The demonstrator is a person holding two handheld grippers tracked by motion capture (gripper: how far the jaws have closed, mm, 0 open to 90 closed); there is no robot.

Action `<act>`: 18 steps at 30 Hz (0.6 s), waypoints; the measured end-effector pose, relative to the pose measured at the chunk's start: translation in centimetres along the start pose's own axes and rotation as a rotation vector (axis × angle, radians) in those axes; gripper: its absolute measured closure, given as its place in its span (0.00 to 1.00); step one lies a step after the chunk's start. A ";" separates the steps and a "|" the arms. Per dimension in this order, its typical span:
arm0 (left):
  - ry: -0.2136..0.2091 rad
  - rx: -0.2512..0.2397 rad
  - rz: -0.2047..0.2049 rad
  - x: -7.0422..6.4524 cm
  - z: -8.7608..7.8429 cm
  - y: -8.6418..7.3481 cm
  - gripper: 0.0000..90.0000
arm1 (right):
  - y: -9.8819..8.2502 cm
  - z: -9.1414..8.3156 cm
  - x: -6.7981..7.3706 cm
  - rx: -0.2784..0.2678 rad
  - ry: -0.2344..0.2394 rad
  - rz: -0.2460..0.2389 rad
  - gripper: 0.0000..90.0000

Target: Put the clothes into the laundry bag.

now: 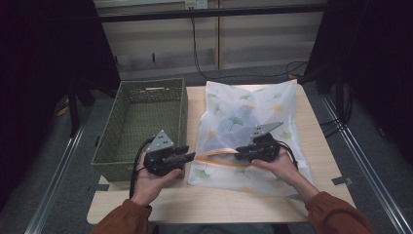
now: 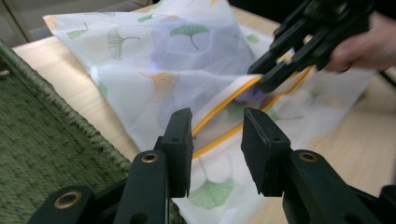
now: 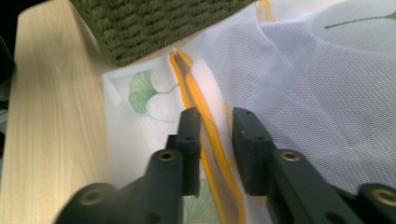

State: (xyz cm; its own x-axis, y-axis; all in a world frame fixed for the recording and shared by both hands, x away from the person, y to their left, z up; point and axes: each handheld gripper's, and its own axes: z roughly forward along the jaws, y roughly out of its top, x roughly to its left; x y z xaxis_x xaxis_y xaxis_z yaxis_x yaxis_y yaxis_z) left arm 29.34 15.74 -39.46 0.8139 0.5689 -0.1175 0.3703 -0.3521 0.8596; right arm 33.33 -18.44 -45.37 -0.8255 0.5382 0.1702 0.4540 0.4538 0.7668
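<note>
A white mesh bag (image 1: 248,112) printed with ginkgo leaves lies on the wooden table, its orange zipper (image 1: 214,155) along the near edge and partly parted. My left gripper (image 1: 191,156) sits at the bag's near left corner and points right. In the left gripper view its jaws (image 2: 215,123) stand apart, with the zipper (image 2: 219,109) just beyond them. My right gripper (image 1: 238,150) rests on the bag and points left. Its jaws (image 3: 215,119) straddle the zipper (image 3: 196,98) with a gap on either side. From the left gripper view, the right gripper (image 2: 264,77) has its tips at the zipper's upper edge.
A green woven basket (image 1: 180,122) stands on the table's left half, right beside the bag and the left gripper. Bare table (image 1: 219,200) runs along the front edge. Dark curtains hang at both sides, and cables lie on the floor behind.
</note>
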 end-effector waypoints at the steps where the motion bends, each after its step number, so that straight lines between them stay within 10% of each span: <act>1: -0.011 -0.008 -0.011 0.0 -0.4 0.1 0.70 | -0.1 0.1 0.0 0.007 -0.002 -0.011 0.85; 18: 0.017 -0.040 0.008 -0.9 -4.0 -0.8 0.69 | -2.2 2.9 -0.5 0.158 0.038 -0.018 0.99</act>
State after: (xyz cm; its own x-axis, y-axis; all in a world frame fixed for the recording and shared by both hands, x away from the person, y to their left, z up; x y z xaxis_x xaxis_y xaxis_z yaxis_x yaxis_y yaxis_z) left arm 26.52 18.48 -38.05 0.8090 0.5789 -0.1019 0.3450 -0.3274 0.8796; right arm 33.74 -17.65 -48.92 -0.8447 0.5030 0.1830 0.4837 0.5707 0.6636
